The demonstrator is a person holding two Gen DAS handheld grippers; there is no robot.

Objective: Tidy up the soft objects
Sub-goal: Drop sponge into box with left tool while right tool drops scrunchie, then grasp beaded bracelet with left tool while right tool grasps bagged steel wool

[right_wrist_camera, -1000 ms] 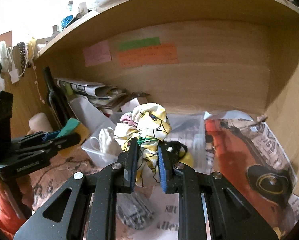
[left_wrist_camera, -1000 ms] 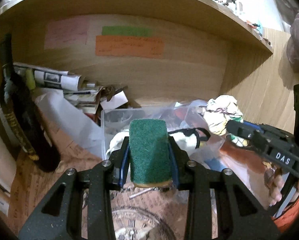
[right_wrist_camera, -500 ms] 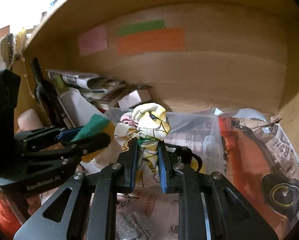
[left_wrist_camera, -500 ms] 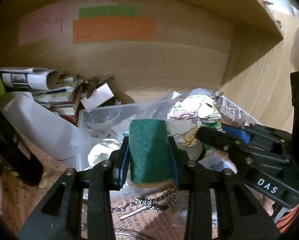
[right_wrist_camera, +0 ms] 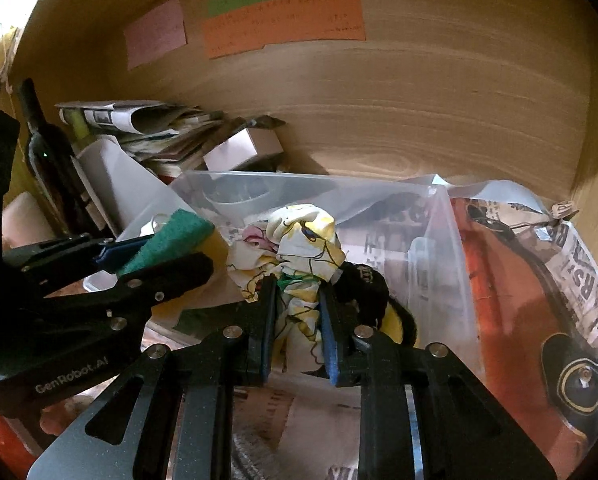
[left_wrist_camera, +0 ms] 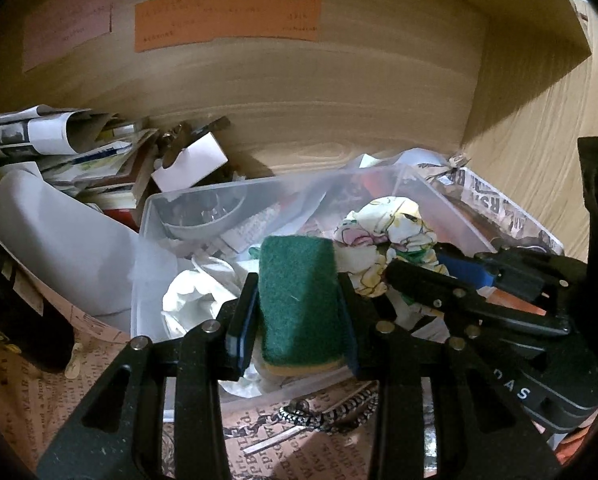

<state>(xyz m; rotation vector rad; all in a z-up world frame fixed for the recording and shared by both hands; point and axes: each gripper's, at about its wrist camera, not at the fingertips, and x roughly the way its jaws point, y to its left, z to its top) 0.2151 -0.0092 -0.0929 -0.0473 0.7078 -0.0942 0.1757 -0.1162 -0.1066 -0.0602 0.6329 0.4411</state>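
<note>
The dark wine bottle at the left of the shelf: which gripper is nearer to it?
Left. The left gripper, shut on the green sponge, is just right of the wine bottle. The right gripper, shut on the floral cloth, is farther right, over the clear bin.

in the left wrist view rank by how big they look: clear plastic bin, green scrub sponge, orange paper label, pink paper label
1. clear plastic bin
2. green scrub sponge, enlarged by nearness
3. orange paper label
4. pink paper label
</note>
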